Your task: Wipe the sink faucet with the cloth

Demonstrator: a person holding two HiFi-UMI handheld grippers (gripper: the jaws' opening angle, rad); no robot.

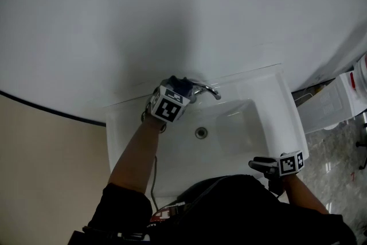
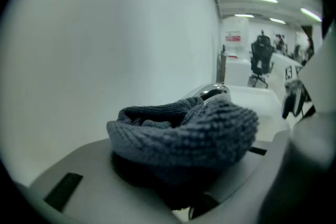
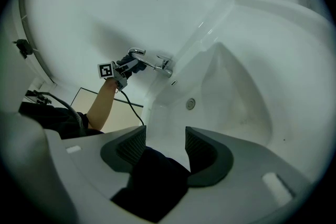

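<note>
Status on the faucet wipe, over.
Left gripper shut on cloth, at the faucet. Right gripper open, empty, at front of sink. Nothing in the way.

Left gripper at the faucet, seen from above

The left gripper, its marker cube facing up, sits at the back rim of the white sink with a dark cloth bunched at its tip against the base of the chrome faucet. The right gripper rests at the sink's front right edge, well apart from the drain.
</note>
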